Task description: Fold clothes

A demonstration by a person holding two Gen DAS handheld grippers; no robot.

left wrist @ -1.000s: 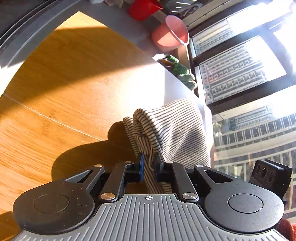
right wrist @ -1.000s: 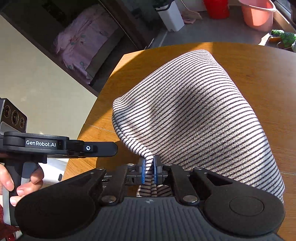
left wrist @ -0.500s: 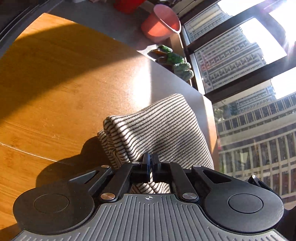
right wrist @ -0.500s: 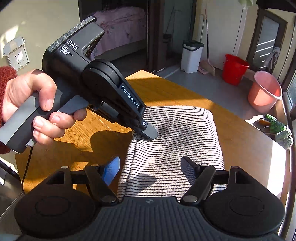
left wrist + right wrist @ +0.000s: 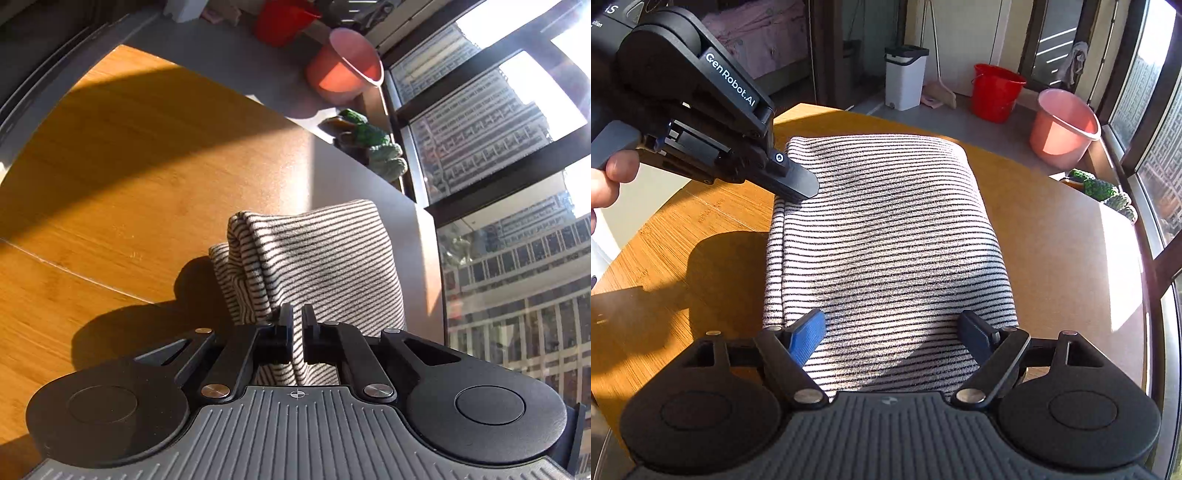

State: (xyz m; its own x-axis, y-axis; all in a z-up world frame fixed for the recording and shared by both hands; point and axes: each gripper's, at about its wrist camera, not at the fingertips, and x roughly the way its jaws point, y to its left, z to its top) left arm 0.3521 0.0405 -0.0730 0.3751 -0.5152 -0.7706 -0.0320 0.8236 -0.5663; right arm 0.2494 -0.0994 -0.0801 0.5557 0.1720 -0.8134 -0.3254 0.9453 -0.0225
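Observation:
A black-and-white striped garment point(image 5: 886, 236) lies folded into a rectangle on the round wooden table point(image 5: 1052, 236). In the left wrist view it shows as a stacked fold point(image 5: 317, 258). My left gripper point(image 5: 297, 325) has its jaws nearly together with a narrow gap at the garment's near edge; whether it pinches the cloth I cannot tell. In the right wrist view the left gripper point(image 5: 792, 181) sits at the garment's left edge. My right gripper point(image 5: 894, 332) is open and empty, its fingers spread over the garment's near edge.
On the floor beyond the table stand a pink bucket point(image 5: 1065, 127), a red bucket point(image 5: 995, 92) and a white bin point(image 5: 905, 77). Green cacti point(image 5: 1104, 190) sit by the window on the right. The table edge curves near the window.
My right gripper has let go of the garment and opened wide. The lifted cloth has come down flat into a folded rectangle. My left gripper stays at the left edge, jaws slightly apart.

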